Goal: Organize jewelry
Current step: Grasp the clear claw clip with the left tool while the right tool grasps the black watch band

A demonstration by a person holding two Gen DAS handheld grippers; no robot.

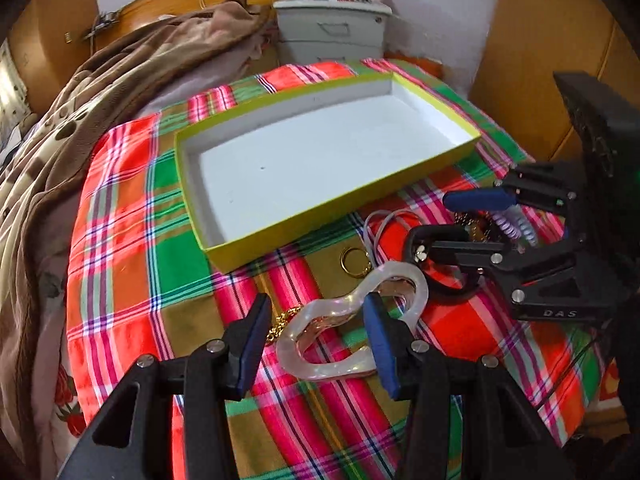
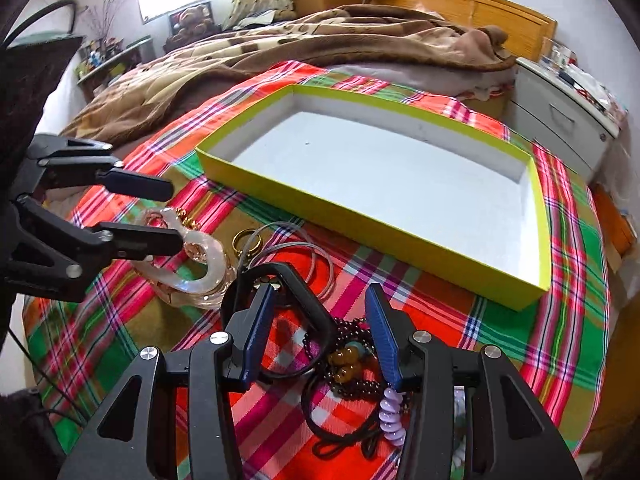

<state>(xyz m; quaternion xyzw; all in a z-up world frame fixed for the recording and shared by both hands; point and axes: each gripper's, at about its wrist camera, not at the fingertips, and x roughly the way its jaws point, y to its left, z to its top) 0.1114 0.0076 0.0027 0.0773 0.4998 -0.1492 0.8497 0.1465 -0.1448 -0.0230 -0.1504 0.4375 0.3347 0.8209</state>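
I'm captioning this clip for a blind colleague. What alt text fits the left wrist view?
The open left gripper straddles a pearly wavy hair clip on a plaid cloth, beside a gold chain and gold ring. Beyond lies an empty yellow-green box; at right, the open right gripper hovers over more jewelry.

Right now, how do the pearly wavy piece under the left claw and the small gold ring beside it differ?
The wavy piece is translucent pearly white, while the ring is shiny gold. The wavy piece is far larger and irregularly curved; the ring is a small plain circle. The wavy piece sits between the open left claw's fingers; the ring lies clear of both claws, nearer the box. Both rest on the plaid cloth, outside the box.
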